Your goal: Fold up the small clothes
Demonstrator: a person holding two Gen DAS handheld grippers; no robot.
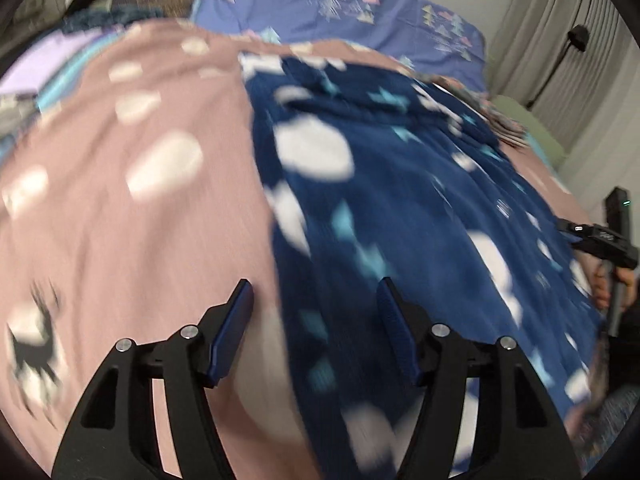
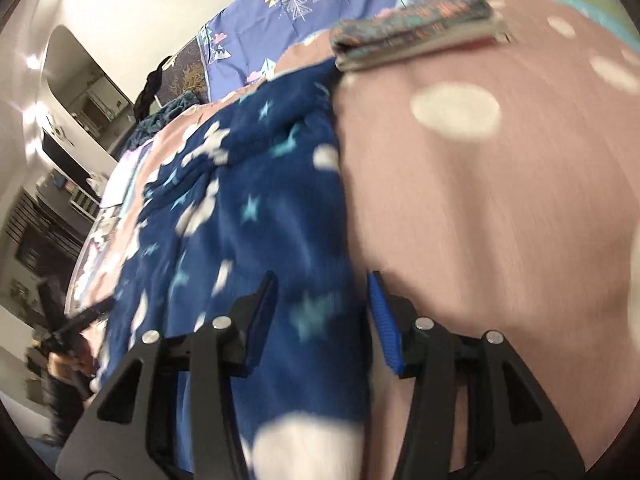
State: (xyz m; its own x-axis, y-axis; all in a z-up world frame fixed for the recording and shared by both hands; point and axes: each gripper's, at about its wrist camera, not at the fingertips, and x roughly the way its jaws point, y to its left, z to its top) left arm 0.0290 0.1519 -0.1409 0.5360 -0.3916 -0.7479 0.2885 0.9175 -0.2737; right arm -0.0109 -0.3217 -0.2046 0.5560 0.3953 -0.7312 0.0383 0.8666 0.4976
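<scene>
A dark blue garment (image 1: 400, 208) with white clouds and light blue stars lies spread on the pink spotted bedcover (image 1: 132, 200). The left hand-held gripper (image 1: 316, 320) hangs over the garment's left edge, jaws spread, nothing between them. The right hand-held gripper (image 2: 322, 312) hangs over its right edge, jaws also apart and empty. A folded patterned cloth (image 2: 416, 36) sits farther back, near the purple pillow (image 2: 360, 4).

Navy garment (image 1: 400, 200) with white clouds and pale blue stars; dusty pink blanket (image 1: 140, 220) with white spots; violet sheet (image 1: 320, 4) with pastel trees
</scene>
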